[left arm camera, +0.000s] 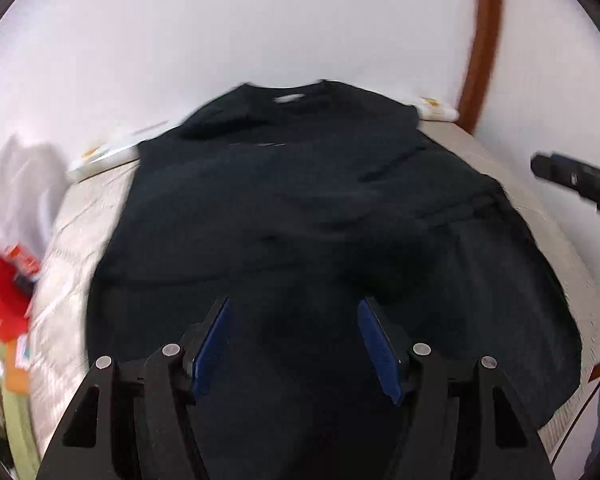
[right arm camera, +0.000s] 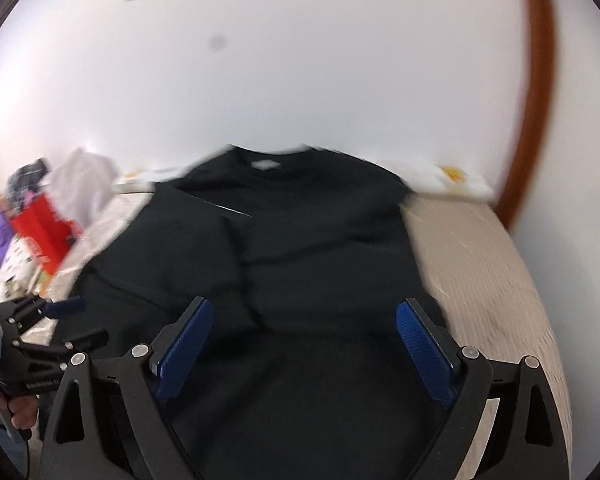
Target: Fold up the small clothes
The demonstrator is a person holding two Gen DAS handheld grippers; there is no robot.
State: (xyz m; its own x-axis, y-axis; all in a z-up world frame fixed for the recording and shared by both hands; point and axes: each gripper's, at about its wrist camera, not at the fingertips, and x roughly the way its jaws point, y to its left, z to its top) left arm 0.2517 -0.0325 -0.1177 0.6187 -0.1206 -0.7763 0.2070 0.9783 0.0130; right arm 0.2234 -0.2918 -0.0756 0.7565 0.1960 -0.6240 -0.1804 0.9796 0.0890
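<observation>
The right gripper point(right arm camera: 304, 344) is hovering with its blue-padded jaws spread wide and nothing between them, pointing down over the near part of the black short-sleeved cotton T-shirt point(right arm camera: 300, 264). The left gripper point(left arm camera: 294, 344) is hanging likewise, jaws parted and empty, above the shirt's lower half. The shirt is lying spread on the pale beige quilted mattress point(right arm camera: 480, 264), collar and white neck label point(right arm camera: 266, 165) toward the white wall point(right arm camera: 300, 60), with one side apparently already turned in over the body. Both views are smearing, so seams and hem are hard to trace.

To do the next fold well, each gripper is probably best brought to a matching corner of the near hem, pinching all layers, and then lifting together so the cloth is staying taut and the edges are meeting squarely near the collar. A loose pinch risks leaving a lower layer behind.
</observation>
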